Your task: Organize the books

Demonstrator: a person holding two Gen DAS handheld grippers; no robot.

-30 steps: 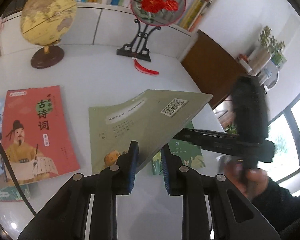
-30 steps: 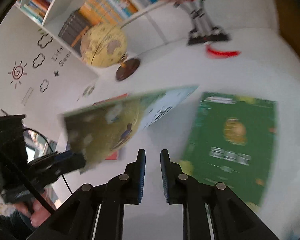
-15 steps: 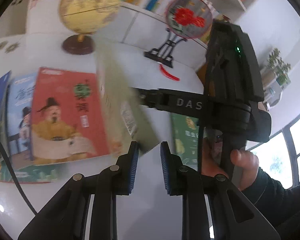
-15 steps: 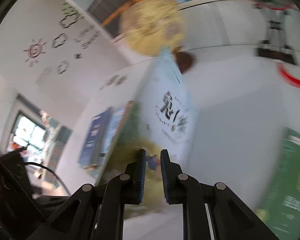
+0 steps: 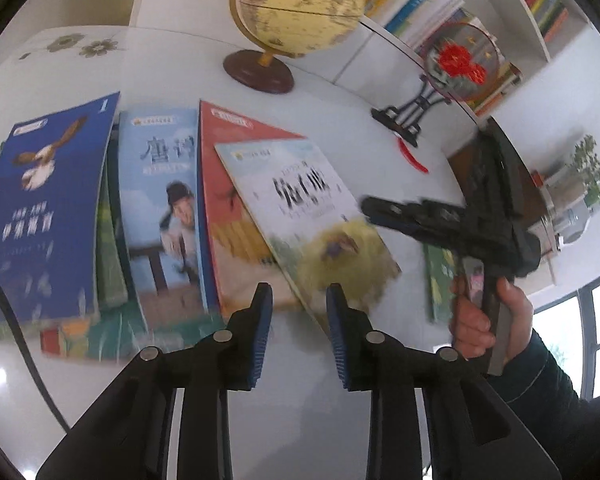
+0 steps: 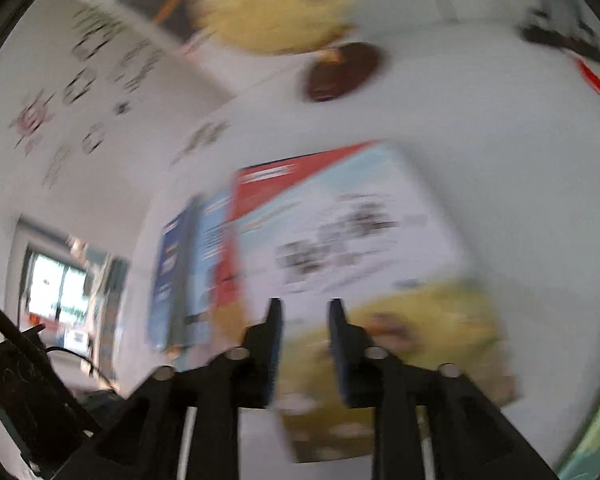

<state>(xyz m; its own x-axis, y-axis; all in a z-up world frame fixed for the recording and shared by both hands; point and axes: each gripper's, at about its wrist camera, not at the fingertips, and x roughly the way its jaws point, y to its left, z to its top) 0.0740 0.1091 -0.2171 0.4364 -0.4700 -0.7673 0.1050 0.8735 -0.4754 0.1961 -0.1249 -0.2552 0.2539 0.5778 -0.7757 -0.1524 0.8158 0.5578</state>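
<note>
Several books fan across the white table [image 5: 340, 100]; the pale-covered book [image 5: 300, 208] lies topmost, overlapping the red book [image 5: 224, 200] (right view blurred). Left gripper [image 5: 299, 304] fingers spread, holding nothing. Right gripper [image 6: 303, 312] fingers apart above the pale cover, nothing between them.

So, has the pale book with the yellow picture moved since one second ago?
Yes. The pale book went leftward from beside the green book onto the red book; it now lies cover-up there, near the globe.
</note>
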